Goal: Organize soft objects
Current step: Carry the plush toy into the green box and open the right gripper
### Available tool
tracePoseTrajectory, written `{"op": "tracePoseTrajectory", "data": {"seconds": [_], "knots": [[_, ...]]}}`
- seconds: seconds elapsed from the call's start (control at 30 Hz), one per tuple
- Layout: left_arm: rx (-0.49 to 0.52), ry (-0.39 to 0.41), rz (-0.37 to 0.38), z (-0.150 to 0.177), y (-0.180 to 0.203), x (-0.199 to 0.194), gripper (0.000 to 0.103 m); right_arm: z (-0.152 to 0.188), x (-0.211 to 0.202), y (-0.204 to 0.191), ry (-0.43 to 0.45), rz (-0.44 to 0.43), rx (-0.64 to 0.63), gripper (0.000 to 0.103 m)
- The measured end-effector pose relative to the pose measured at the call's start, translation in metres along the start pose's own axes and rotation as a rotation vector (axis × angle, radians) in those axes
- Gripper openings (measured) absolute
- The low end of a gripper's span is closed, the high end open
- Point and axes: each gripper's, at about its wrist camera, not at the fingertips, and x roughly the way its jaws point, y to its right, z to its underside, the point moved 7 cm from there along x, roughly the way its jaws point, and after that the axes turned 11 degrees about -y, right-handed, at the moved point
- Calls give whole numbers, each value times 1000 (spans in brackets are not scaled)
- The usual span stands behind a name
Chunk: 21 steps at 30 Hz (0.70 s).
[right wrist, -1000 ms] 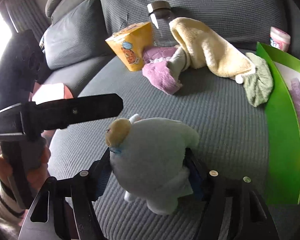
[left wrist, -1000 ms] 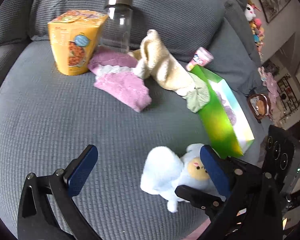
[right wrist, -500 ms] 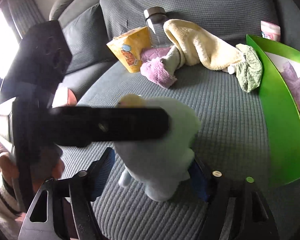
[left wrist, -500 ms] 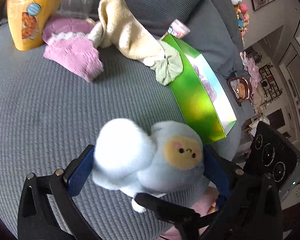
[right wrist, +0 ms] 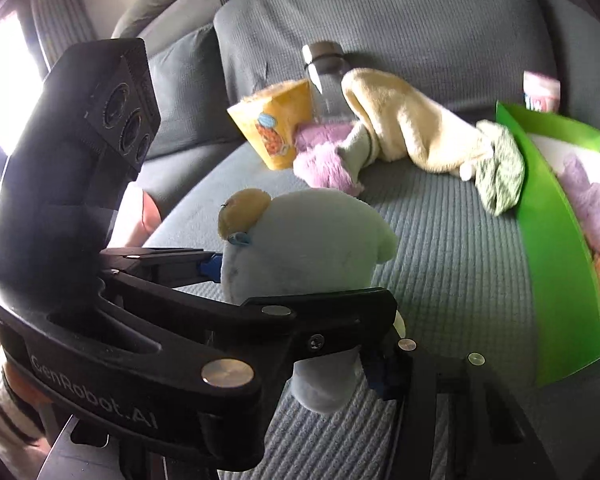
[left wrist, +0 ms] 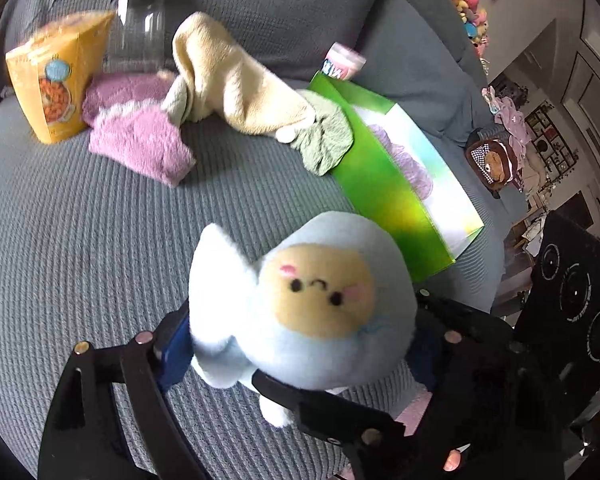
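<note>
A pale blue plush toy (left wrist: pixel 300 304) with a tan face is held above the grey sofa seat (left wrist: pixel 80 240). My left gripper (left wrist: pixel 296 344) is shut on its upper body, blue pads on both sides. My right gripper (right wrist: pixel 324 364) is shut on its lower body (right wrist: pixel 308 248), crossing under the left one. A cream towel (left wrist: pixel 236 92), a pink fluffy cloth (left wrist: pixel 140 140) and a green cloth (left wrist: pixel 324 140) lie at the back of the seat. They also show in the right wrist view, cream towel (right wrist: pixel 412 136), pink cloth (right wrist: pixel 324 160), green cloth (right wrist: pixel 500 168).
A green box (left wrist: pixel 388 188) lies on the right of the seat with a purple soft thing inside (right wrist: pixel 592 204). A yellow carton (left wrist: pixel 56 96), a clear bottle (left wrist: pixel 140 28) and a small pink cup (left wrist: pixel 340 64) stand at the back.
My left gripper came in from the side and shut on the plush toy that the right gripper held. The toy now sits between both grippers, face toward the left camera.
</note>
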Motion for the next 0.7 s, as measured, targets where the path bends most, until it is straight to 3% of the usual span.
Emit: {"op": "tracePoseTrajectory", "data": {"seconds": [0.03,0.37,0.7], "knots": [[15,13,6,-2,5,-5,69,-1,-2,-1,2,10,-5,54],[122,80,-59,-29,43,-29,69,-24,-40,-2,119,31,-34,53],[229,91,-85,-68,92,-23,69,-41,-84,35,243,71,6,53]]}}
